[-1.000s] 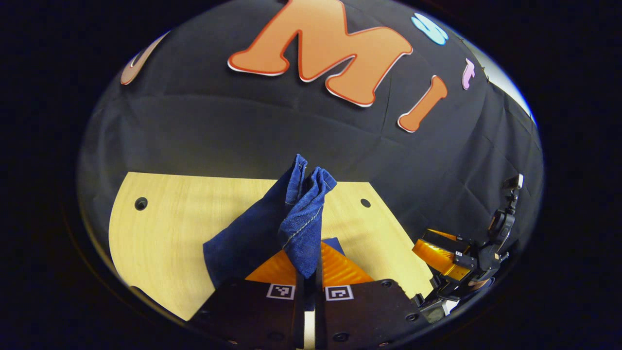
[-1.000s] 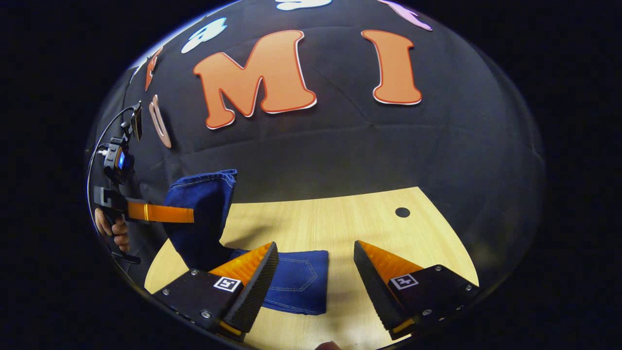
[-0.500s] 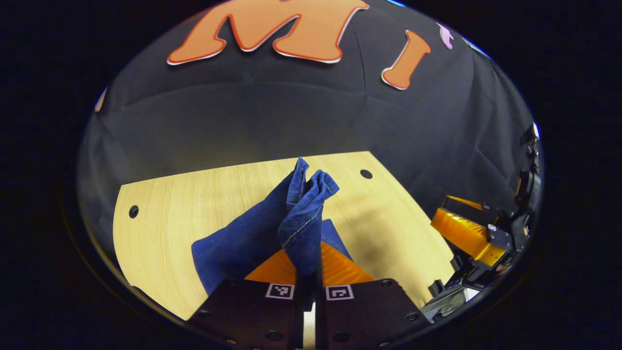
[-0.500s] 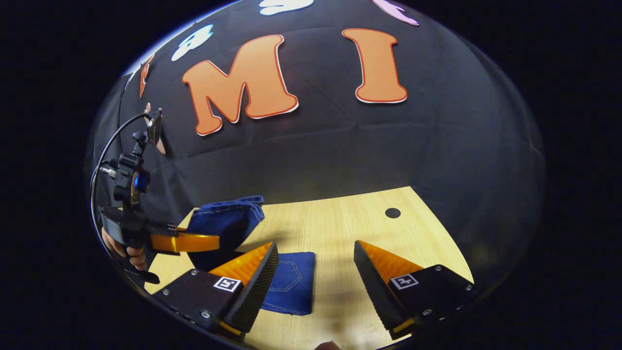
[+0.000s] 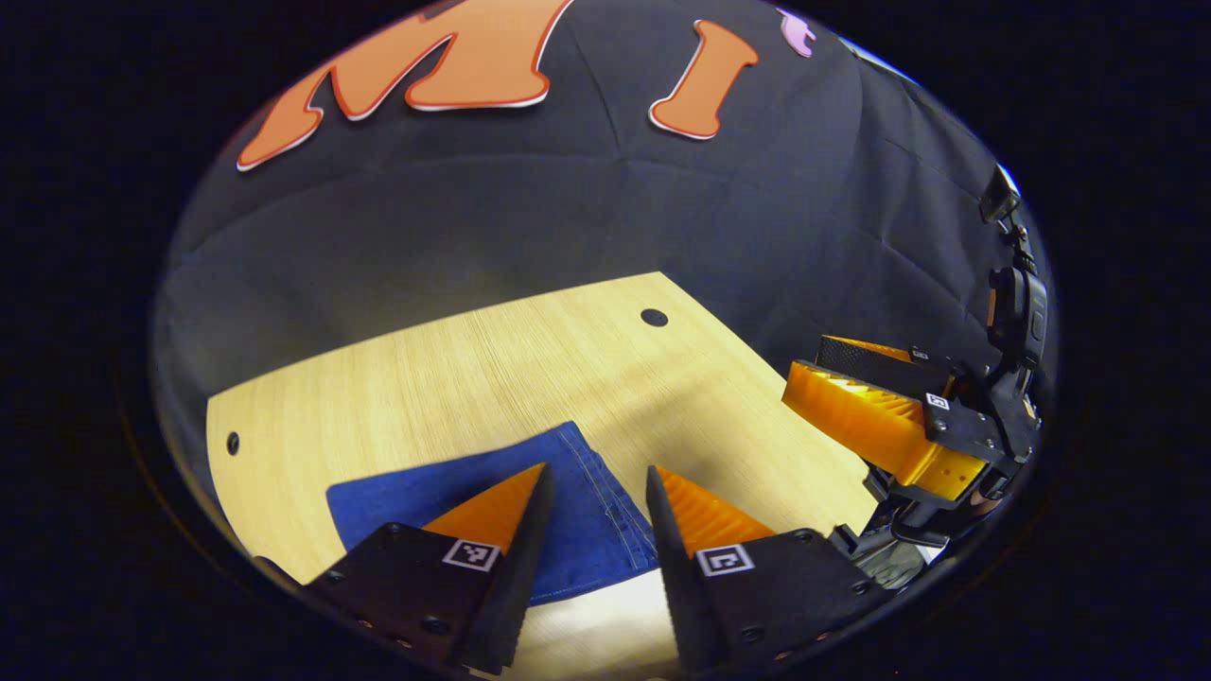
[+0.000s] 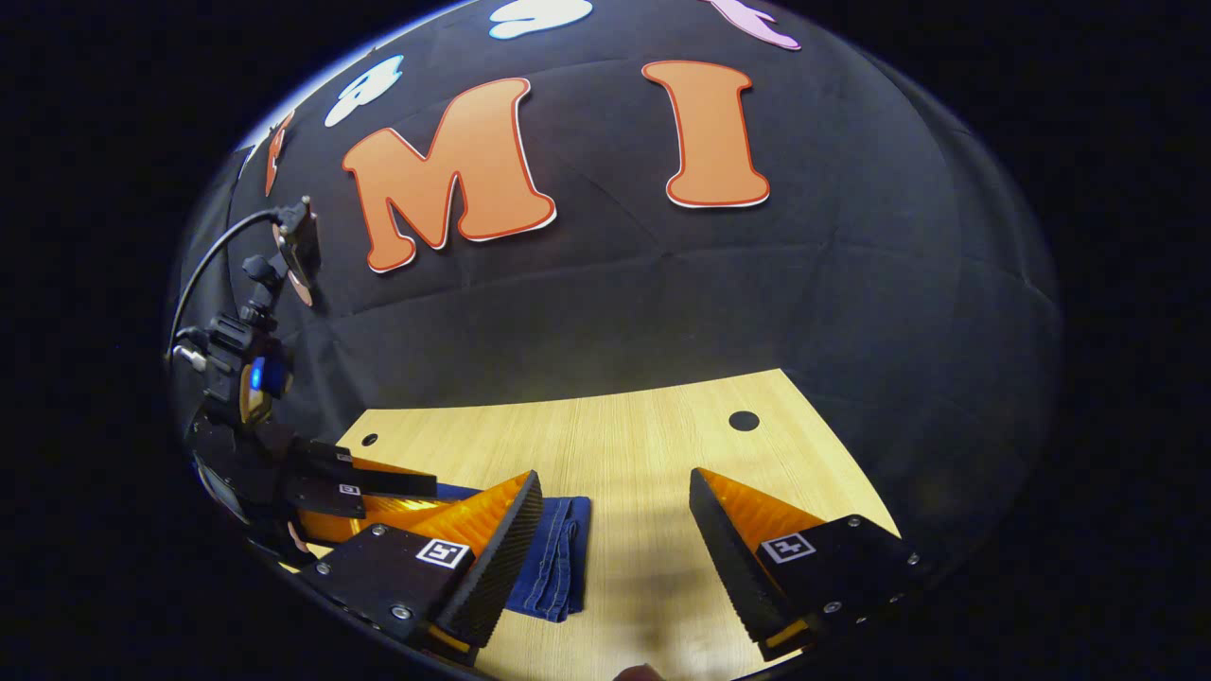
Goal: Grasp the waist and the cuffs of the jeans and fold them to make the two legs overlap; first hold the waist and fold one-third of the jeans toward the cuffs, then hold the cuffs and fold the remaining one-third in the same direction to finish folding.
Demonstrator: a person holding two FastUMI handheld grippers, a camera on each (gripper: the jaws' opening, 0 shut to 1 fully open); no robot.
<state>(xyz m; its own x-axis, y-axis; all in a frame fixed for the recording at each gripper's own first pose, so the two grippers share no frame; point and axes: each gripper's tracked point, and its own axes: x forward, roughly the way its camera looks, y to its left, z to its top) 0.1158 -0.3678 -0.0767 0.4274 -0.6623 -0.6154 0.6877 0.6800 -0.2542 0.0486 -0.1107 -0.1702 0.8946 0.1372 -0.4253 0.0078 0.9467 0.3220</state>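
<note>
Presently the left gripper (image 5: 591, 492) is standing with its jaws apart over the jeans (image 5: 577, 511), gripping nothing. The right gripper (image 6: 615, 515) is likewise hanging spread and empty just beside the denim's edge. The jeans are lying folded flat on the desk (image 5: 454, 378).

**A recording booth, not a home**

You are working in a staged booth: black cloth (image 6: 605, 303) is hanging as the wall behind a pale wooden tabletop (image 6: 624, 430) with round holes (image 6: 744, 421) drilled in it, and a camera rig with a cable (image 6: 248, 312) is riding on the far handheld gripper.
</note>
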